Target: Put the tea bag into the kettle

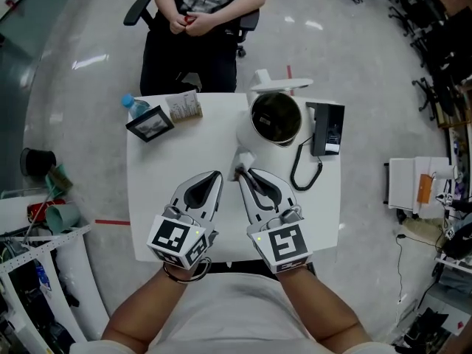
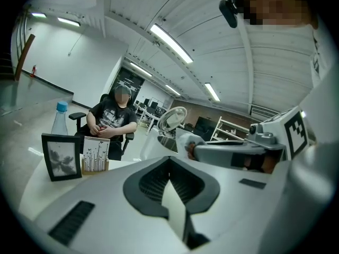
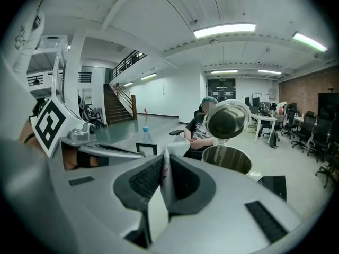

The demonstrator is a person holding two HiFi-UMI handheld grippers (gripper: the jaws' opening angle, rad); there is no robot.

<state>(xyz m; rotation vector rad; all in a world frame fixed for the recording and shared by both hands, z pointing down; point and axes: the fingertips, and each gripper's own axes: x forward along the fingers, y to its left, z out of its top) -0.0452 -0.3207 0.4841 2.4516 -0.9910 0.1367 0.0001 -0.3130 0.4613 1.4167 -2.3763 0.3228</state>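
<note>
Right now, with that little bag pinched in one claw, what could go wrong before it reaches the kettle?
The right claw pinches the tea bag only at its tips, so it might slip out on the way. The kettle is open, but its raised lid stands just behind the mouth; a careless reach could bump it. The shut left claw sits close alongside and could collide.

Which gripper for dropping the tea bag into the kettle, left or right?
Right. The right gripper already pinches the tea bag and sits nearer the open kettle; the left gripper is shut, empty and farther away.
</note>
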